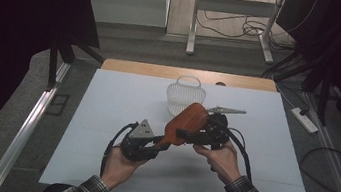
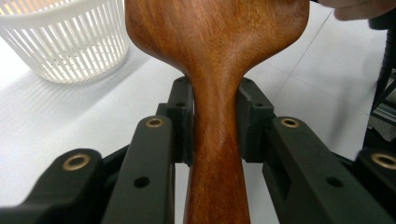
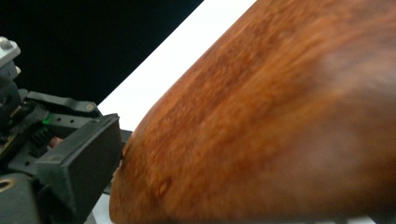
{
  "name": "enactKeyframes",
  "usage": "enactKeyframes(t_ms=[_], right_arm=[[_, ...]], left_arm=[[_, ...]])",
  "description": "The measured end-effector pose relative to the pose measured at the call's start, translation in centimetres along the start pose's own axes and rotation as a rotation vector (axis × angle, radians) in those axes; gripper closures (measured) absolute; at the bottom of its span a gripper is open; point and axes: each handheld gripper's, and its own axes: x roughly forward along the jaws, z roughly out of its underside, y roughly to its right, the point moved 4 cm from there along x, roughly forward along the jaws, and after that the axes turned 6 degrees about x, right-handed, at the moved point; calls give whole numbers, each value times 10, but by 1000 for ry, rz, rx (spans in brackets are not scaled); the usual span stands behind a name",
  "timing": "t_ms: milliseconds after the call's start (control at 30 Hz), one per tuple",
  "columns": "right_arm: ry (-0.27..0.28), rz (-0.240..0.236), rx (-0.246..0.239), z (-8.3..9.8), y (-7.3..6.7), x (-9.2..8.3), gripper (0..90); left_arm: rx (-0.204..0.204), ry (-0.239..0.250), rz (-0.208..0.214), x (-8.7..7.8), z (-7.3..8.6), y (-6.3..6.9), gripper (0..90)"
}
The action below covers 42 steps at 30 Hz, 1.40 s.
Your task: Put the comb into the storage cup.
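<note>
High view: a person holds the wooden paddle [image 1: 186, 122] in the air above the middle of the white table [image 1: 105, 117], between the two grippers. The left gripper [image 1: 157, 145] has its jaws closed on the narrow neck of the paddle; in the left gripper view both pads press the wood from the two sides. The right gripper [image 1: 203, 133] is against the broad blade, and in the right gripper view one black jaw touches the blade edge, but I cannot tell if its jaws really clamp it.

I judge this is a handover, or a carrying by both hands toward the basket. The next move needs a sure second grip before the left one lets go.

The white basket [image 1: 182, 95] stands near the far edge, just behind the paddle. Its inside looks empty.
</note>
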Motion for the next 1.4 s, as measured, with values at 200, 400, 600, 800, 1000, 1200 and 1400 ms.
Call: enactKeyframes(t_ms=[200,400,600,800,1000,1200,1400], right_arm=[[18,-38,37,-1,-1,1,179],[40,-109,132,-1,5,-4,345],[37,-150,183,0,5,-5,438],[19,-169,203,2,4,-4,504],[10,-161,188,3,3,-4,531],[17,-143,171,1,4,-7,535],[23,-133,152,-1,3,-8,535]], left_arm=[[4,1,8,2,-1,2,707],[12,-16,16,6,1,3,708],[14,-31,21,9,2,2,706],[7,-55,41,14,4,1,703],[-1,-60,63,14,5,0,675],[0,-63,53,13,5,-2,572],[-10,-62,43,14,6,-4,469]])
